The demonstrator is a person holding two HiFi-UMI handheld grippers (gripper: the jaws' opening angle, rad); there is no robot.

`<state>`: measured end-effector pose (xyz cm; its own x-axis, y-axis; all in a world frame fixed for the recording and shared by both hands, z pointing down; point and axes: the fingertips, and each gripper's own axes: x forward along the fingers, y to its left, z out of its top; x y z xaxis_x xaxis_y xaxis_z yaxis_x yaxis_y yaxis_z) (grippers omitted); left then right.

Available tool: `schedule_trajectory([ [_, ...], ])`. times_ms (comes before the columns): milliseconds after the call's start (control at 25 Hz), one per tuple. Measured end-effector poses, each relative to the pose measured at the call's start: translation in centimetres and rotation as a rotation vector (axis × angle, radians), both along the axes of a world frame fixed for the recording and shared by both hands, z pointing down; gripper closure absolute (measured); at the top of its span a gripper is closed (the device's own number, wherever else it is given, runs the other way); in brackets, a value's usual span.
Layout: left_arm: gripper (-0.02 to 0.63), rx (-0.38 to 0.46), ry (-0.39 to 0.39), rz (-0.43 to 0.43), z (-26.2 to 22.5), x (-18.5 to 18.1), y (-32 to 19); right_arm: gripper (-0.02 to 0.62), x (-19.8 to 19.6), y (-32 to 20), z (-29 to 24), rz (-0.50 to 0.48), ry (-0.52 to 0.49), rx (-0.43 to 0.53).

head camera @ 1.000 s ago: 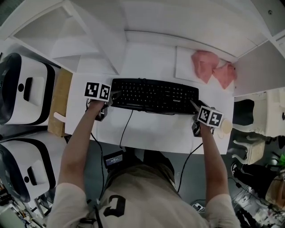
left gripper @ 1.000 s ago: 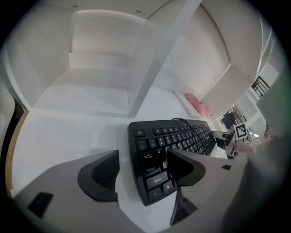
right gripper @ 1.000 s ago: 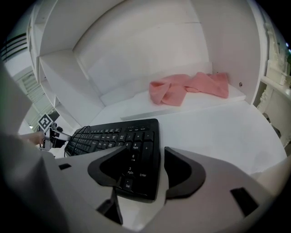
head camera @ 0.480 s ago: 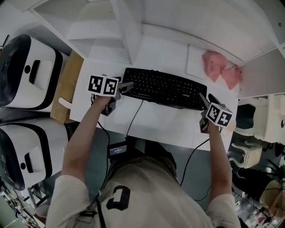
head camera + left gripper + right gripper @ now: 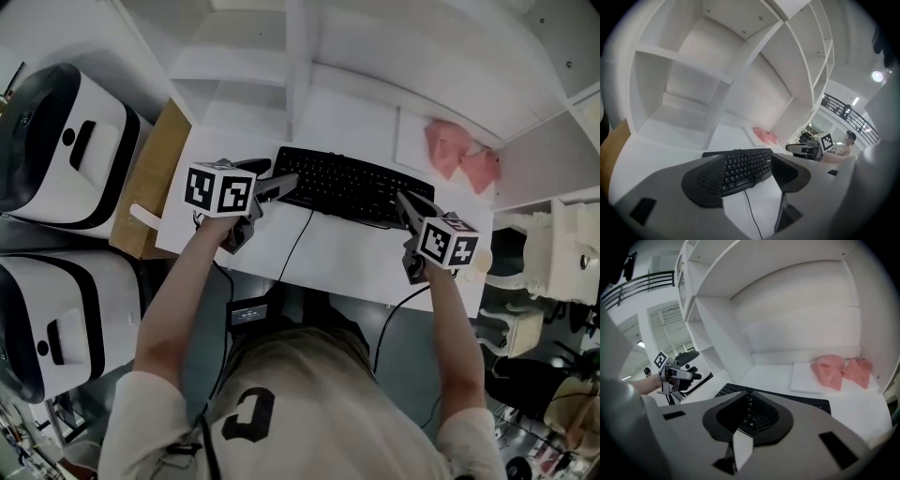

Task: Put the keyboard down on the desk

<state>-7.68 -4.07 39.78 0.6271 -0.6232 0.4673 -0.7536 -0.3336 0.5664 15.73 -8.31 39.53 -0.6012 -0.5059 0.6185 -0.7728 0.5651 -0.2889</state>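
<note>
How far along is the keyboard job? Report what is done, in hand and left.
Done: the keyboard lies flat on the desk.
In hand: nothing. The left gripper is open, its pads not pressing the keyboard. The right gripper's jaws have just been closing, with nothing between them.
Left: seemingly only drawing both grippers clear.

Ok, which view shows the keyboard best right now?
The head view: nearly the whole keyboard shows from above, lying flat on the desk, with its cable trailing off the front. The left gripper view shows only a foreshortened part from its left end; the right gripper view shows just a strip.
</note>
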Motion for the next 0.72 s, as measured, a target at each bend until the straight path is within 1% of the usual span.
schedule_trajectory([
  [40, 0.293, 0.02, 0.008, 0.007, -0.6, 0.2, 0.4, 0.551, -0.9, 0.6, -0.5, -0.021, -0.007, 0.003],
  [200, 0.362, 0.086, 0.044, 0.045, -2.7, 1.0, 2.7, 0.565, -4.0, 3.2, -2.2, -0.069, -0.033, 0.011],
  [360, 0.557, 0.156, 0.015, 0.067, -4.0, 1.0, 5.0, 0.566, -6.5, 5.8, -3.6, -0.108, -0.047, 0.04],
  [440, 0.583, 0.178, 0.001, 0.08, -4.5, 1.1, 6.0, 0.566, -7.5, 7.1, -4.3, -0.122, -0.06, 0.054],
  [520, 0.586, 0.2, -0.001, 0.09, -5.0, 0.9, 7.2, 0.566, -8.7, 8.7, -4.9, -0.134, -0.071, 0.07],
  [640, 0.586, 0.228, 0.032, 0.106, -6.1, 1.0, 9.2, 0.568, -10.1, 11.2, -5.9, -0.142, -0.069, 0.108],
  [720, 0.586, 0.231, 0.06, 0.128, -6.6, 1.7, 10.2, 0.569, -10.3, 12.5, -6.6, -0.134, -0.06, 0.14],
])
